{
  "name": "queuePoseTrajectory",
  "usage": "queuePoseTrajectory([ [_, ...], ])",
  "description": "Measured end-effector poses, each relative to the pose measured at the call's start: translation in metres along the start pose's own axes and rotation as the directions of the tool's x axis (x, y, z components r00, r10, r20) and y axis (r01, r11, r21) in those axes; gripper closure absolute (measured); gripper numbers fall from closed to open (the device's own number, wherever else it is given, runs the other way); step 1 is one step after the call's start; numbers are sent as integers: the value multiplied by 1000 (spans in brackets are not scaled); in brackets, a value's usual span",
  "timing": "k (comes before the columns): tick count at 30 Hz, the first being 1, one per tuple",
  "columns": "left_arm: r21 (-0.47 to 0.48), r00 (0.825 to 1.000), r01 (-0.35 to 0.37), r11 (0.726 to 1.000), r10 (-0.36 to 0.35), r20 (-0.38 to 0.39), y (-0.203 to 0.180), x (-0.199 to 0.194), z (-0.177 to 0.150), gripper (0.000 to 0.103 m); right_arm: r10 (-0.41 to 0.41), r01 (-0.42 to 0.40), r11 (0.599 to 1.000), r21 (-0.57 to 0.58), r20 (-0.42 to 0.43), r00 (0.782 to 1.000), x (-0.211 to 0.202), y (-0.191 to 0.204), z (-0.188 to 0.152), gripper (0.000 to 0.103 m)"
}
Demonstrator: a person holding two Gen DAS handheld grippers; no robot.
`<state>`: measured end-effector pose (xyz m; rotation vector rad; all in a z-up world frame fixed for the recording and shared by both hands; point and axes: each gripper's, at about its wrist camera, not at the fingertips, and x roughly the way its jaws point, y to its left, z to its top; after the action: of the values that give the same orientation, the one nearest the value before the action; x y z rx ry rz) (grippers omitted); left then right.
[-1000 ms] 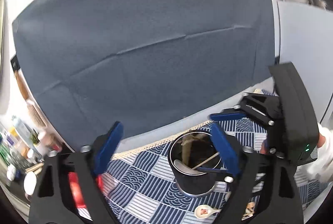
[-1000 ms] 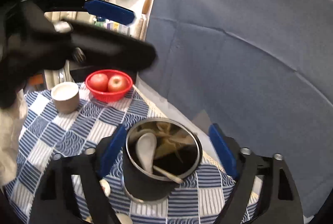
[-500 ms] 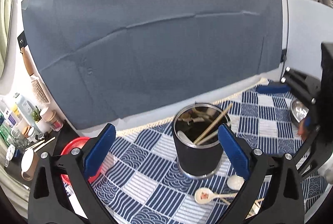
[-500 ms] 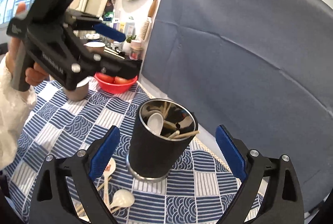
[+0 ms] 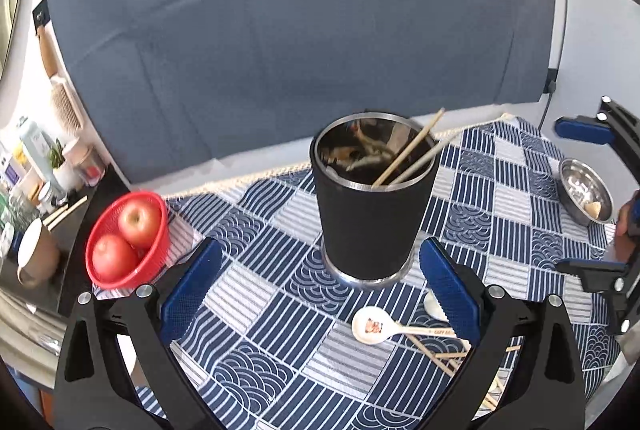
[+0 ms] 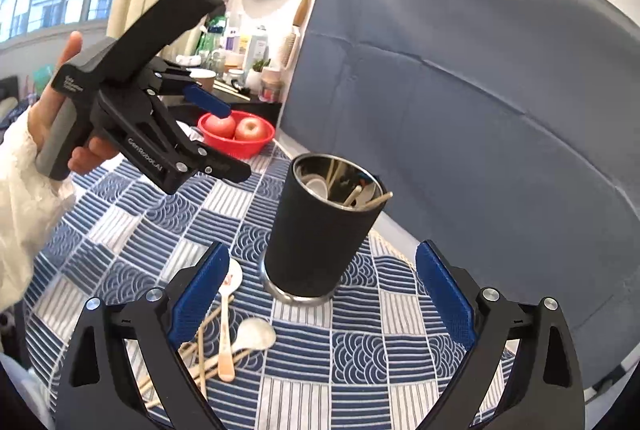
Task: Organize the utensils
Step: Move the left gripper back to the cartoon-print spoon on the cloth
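Note:
A black utensil cup (image 5: 370, 214) (image 6: 320, 234) stands on the blue checked cloth and holds chopsticks (image 5: 408, 150) and spoons. My left gripper (image 5: 320, 294) is open and empty, a little in front of the cup. My right gripper (image 6: 320, 298) is open and empty, also just short of the cup. Two white spoons (image 5: 376, 326) (image 6: 228, 310) and several loose chopsticks (image 6: 200, 354) lie on the cloth in front of the cup. The left gripper also shows in the right wrist view (image 6: 216, 134), the right gripper at the left wrist view's right edge (image 5: 592, 198).
A red basket with two apples (image 5: 128, 238) (image 6: 238, 130) sits at the cloth's left. A steel bowl (image 5: 586, 196) sits at the right. A beige mug (image 5: 34, 254) and bottles stand on the left counter. A grey backdrop (image 5: 300, 30) stands behind the table.
Both grippers have pulled back and up away from the cup, staying open. Chopsticks now lean in the cup. The spoons and loose chopsticks on the cloth have come into view.

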<state>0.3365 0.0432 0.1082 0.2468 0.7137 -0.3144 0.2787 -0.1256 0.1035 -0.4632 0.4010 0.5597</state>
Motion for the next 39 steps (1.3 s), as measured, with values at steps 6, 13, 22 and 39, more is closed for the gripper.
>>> queuePoseTrajectory([
  [6,-41,999,22,999,-24,-29,5,12,-24,6,34,-34,999,10,-41,999,5,9,-17,13],
  [13,-91,993,50,995,-59,-99,16,40,-51,6,74,-71,997,32,-128,989,33,17,-40,13],
  [22,-143,979,124,982,-144,-145,22,69,-75,6,128,-123,992,36,-197,972,64,38,-62,13],
  [39,-135,937,268,954,-290,-193,7,102,-91,48,191,-182,982,57,-252,949,97,46,-88,14],
])
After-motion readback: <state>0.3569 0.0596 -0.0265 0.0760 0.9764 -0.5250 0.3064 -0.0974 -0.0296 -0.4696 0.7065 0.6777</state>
